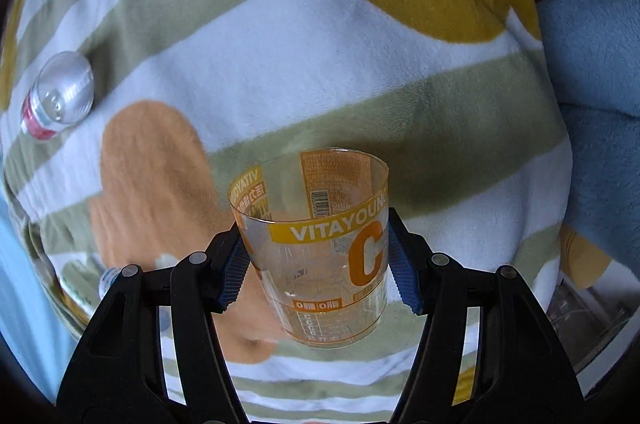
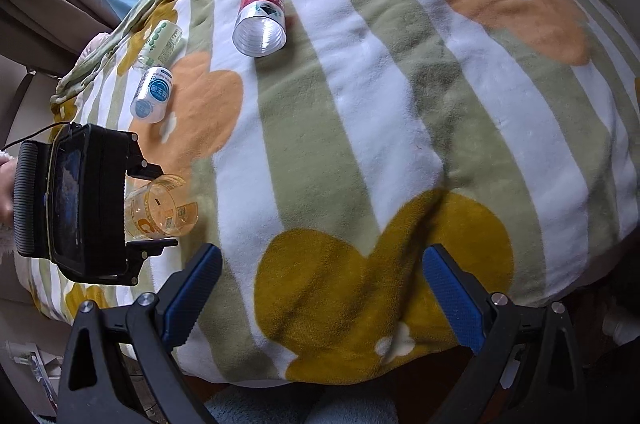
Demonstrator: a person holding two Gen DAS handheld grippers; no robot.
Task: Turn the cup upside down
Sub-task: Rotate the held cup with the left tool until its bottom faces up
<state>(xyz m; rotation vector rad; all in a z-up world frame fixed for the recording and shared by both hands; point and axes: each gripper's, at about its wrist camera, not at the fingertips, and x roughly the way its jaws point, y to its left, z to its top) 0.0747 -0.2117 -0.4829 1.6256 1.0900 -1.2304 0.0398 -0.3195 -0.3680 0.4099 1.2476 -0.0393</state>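
A clear plastic cup [image 1: 320, 248] with orange "VITAYOUNG C" print is held above a striped flower blanket [image 1: 280, 64]. My left gripper [image 1: 318, 264] is shut on the cup, its blue pads pressing both sides, the open mouth pointing away from the camera. In the right wrist view the same cup [image 2: 160, 210] lies sideways between the left gripper's fingers [image 2: 154, 170] at the far left. My right gripper [image 2: 322, 298] is open and empty over the blanket's near edge.
A red-labelled clear cup [image 2: 261, 18] lies on its side on the blanket [image 2: 400, 104]; it also shows in the left wrist view [image 1: 58, 96]. Two more cups, blue-labelled [image 2: 151, 94] and green-labelled [image 2: 160, 42], lie at the left. A blue towel [image 1: 600, 84] lies at the right.
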